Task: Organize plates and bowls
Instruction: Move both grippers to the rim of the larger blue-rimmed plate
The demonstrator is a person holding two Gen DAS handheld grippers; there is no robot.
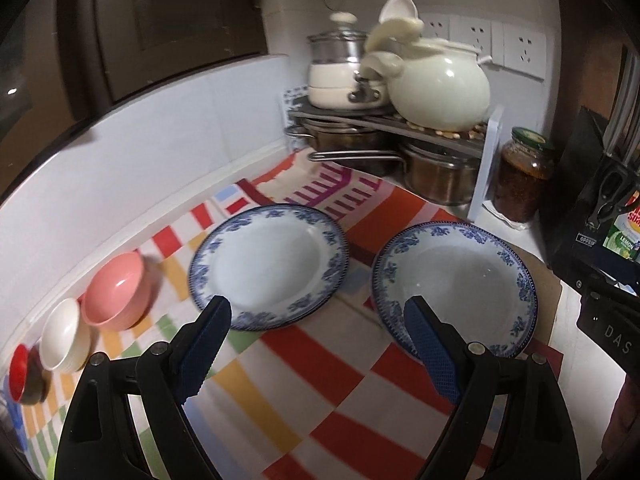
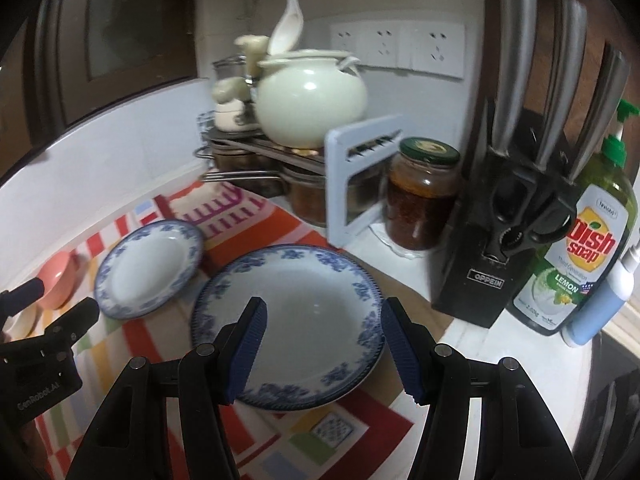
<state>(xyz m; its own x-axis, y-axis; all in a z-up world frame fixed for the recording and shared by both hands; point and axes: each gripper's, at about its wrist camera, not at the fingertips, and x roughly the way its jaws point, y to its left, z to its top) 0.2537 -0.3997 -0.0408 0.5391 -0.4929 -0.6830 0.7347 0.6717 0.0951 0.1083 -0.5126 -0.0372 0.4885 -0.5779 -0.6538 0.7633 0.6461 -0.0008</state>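
Blue-padded fingers of the left tool (image 1: pixel 316 308) fill the near edge of the left wrist view, spread wide and released, with nothing between them; they hang above the striped cloth (image 1: pixel 320 400) that covers the desk. Just beyond them lie two blue-rimmed plates side by side, apart from each other: the left plate (image 1: pixel 268 266) and the right plate (image 1: pixel 454 290), both flat on the cloth. Along the white wall at the left stands a row of bowls: a pink bowl (image 1: pixel 116 292), a white bowl (image 1: pixel 64 336) nearer, and what looks like a small red bowl (image 1: pixel 18 372), blurred at the frame edge. The right tool (image 2: pixel 322 320) hovers over the right plate, its jaws partly apart and gripping nothing. At the far corner a rack (image 2: pixel 336 184) carries a pale green pot (image 2: pixel 312 96) and steel pans. To the right stand a jar (image 2: pixel 424 196), a knife block (image 2: pixel 500 232) and a dish soap bottle (image 2: pixel 576 248).
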